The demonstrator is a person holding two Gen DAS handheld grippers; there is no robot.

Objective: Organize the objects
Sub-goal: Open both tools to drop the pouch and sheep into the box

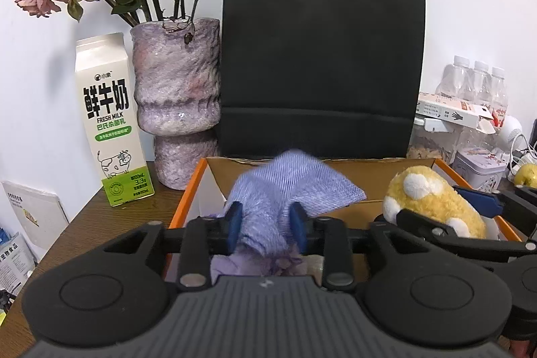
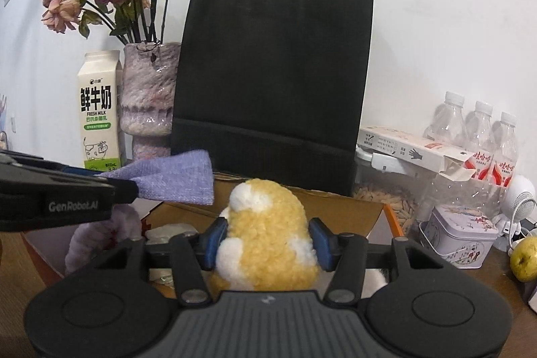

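Observation:
My left gripper is shut on a purple cloth and holds it above the open orange-edged cardboard box. The cloth also shows in the right wrist view, sticking out of the left gripper's fingers. My right gripper is shut on a yellow and white plush toy, held over the right part of the same box. The toy also shows in the left wrist view. A pale purple fuzzy item lies in the box below.
A black paper bag stands behind the box. A purple vase with dried roses and a milk carton stand at the left. Water bottles, a white carton, a tin and a green fruit sit at the right.

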